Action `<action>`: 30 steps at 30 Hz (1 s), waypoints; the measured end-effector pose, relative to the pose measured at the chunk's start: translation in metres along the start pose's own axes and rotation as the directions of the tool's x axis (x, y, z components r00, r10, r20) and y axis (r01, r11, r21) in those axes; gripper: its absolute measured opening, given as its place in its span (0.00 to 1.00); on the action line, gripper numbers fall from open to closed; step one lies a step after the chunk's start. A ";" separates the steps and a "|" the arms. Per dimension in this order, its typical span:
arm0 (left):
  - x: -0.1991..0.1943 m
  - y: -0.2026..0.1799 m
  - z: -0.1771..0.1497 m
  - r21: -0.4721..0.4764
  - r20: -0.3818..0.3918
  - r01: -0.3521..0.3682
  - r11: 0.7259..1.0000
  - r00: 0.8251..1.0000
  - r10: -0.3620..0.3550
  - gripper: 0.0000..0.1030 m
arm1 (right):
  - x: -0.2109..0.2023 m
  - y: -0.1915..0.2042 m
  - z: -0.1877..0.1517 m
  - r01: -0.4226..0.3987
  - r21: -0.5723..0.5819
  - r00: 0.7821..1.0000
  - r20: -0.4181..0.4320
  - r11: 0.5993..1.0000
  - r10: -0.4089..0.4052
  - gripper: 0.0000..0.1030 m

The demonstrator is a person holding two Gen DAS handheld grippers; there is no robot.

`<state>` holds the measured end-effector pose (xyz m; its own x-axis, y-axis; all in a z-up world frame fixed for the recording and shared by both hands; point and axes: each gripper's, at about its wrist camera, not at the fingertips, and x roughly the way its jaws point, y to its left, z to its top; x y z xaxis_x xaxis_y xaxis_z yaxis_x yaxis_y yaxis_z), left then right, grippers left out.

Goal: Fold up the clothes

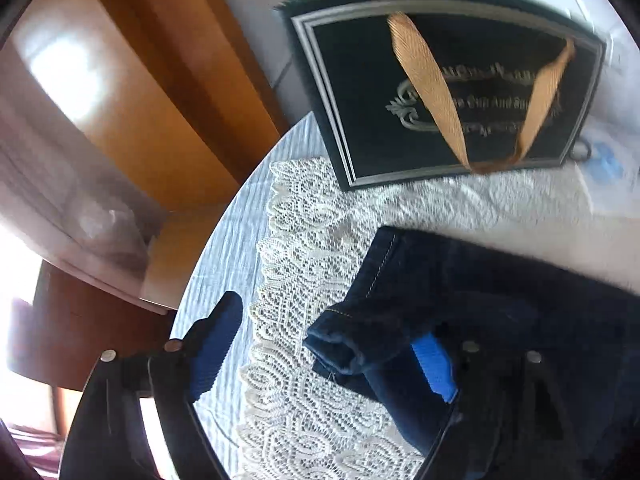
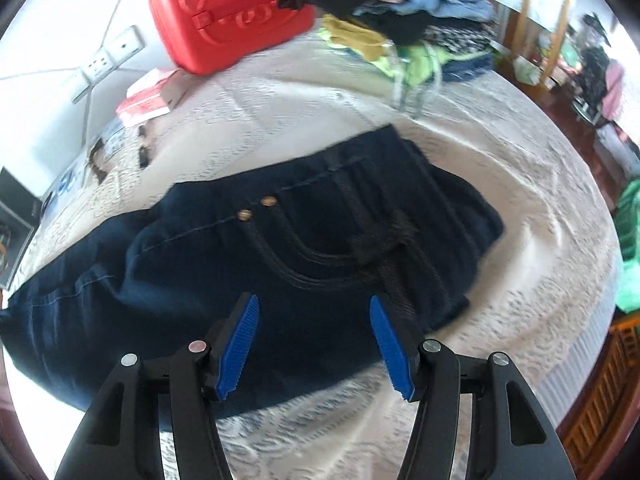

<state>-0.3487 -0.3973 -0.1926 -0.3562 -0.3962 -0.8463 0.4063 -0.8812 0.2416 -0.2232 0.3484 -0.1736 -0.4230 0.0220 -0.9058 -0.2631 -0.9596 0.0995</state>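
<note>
Dark blue jeans [image 2: 280, 248] lie across the middle of the right wrist frame on a white lace cloth [image 2: 520, 240], waistband end toward the right, two copper rivets visible near centre. The right gripper [image 2: 314, 350] sits at the lower centre of the frame, jaws wide apart with both blue pads hanging over the denim, nothing between them. In the left wrist frame, the left gripper [image 1: 328, 344] occupies the bottom; its jaws are also wide, and the hem end of a jeans leg [image 1: 352, 344] lies bunched against the right-hand blue pad, while the left-hand pad stands apart over the lace. Cannot tell whether that pad touches the fabric or only overlaps it in view. Upper right of the left frame: a black gift bag [image 1: 440, 80] with tan ribbon handles lying flat. Upper left of the right frame: a red case [image 2: 232, 16]; upper centre: a pile of mixed clothes [image 2: 420, 28].
</note>
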 end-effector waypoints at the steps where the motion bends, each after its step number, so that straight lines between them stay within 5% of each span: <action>1: -0.003 0.004 -0.002 -0.012 0.009 0.005 1.000 1.000 -0.005 0.80 | -0.001 -0.006 -0.002 0.004 0.019 1.000 0.001 1.000 -0.004 0.57; 11: -0.001 -0.009 -0.029 0.050 -0.031 0.026 0.998 0.999 -0.024 0.80 | 0.003 0.037 0.003 -0.105 -0.084 0.994 -0.023 0.991 0.104 0.57; 14: 0.005 -0.014 -0.028 0.051 -0.048 0.045 0.998 0.998 -0.043 0.80 | 0.011 0.078 0.014 -0.182 -0.195 0.981 -0.096 0.964 0.166 0.83; 16: 0.008 -0.017 -0.026 0.054 -0.054 0.048 0.997 0.997 -0.045 0.80 | 0.020 0.110 0.018 -0.218 -0.336 0.972 -0.155 0.916 0.175 0.86; 19: 0.015 -0.018 -0.025 0.051 -0.071 0.066 0.997 0.996 -0.062 0.80 | 0.033 0.147 0.027 -0.191 -0.469 0.977 -0.175 0.862 0.121 0.86; 26: 0.055 -0.024 -0.023 0.006 -0.177 0.140 0.990 0.975 -0.136 0.79 | 0.059 0.174 0.058 -0.128 -0.539 0.978 -0.206 0.832 0.017 0.86; 29: 0.059 -0.022 -0.027 -0.058 -0.194 0.219 0.974 0.955 -0.227 0.49 | 0.085 0.178 0.063 -0.130 -0.567 0.965 -0.261 0.813 -0.028 0.85; 30: 0.056 -0.024 -0.028 -0.055 -0.193 0.238 0.970 0.950 -0.244 0.24 | 0.095 0.177 0.060 -0.139 -0.572 0.952 -0.303 0.809 -0.051 0.61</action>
<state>-0.3549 -0.3911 -0.2588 -0.2750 -0.1115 -0.9549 0.3552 -0.9348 0.0069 -0.3620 0.1973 -0.2169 -0.1261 -0.0154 -0.9919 0.3420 -0.9393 -0.0288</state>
